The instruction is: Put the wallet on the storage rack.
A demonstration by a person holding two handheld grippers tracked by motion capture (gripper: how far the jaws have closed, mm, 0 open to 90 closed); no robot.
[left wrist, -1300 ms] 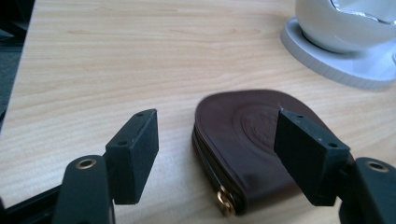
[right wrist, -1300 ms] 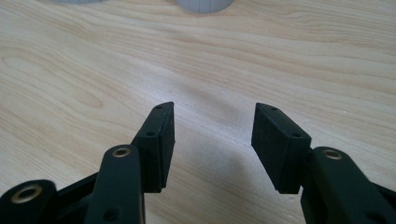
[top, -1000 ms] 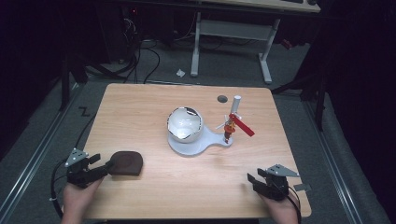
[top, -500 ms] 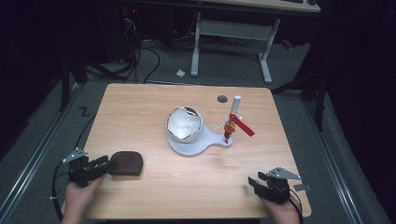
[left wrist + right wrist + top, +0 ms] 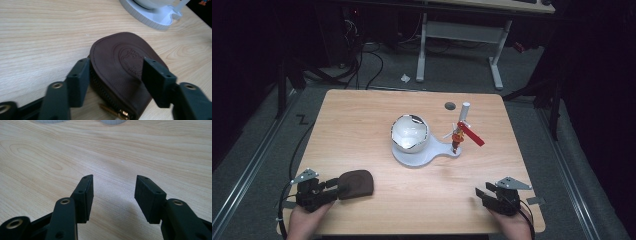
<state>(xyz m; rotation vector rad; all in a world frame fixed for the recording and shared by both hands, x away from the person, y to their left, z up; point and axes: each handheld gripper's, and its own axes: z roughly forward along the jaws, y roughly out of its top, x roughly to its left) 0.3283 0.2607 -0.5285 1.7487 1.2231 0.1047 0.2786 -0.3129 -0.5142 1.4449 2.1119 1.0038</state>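
A brown leather zip pouch lies at the table's front left. My left gripper has its jaws on either side of the pouch's near end. In the left gripper view the jaws press the pouch at its zipper edge and its embossed top, and the brass zip pull shows below. My right gripper rests low at the front right. Its jaws stand apart over bare wood in the right gripper view, with nothing between them.
A white bowl sits on a white base mid-table. A small stand with a red blade and a white post is at its right. A dark round grommet marks the far side of the wooden table.
My left gripper and the pouch have shifted slightly toward the front edge and rightward. My right gripper has drifted a little nearer the front edge.
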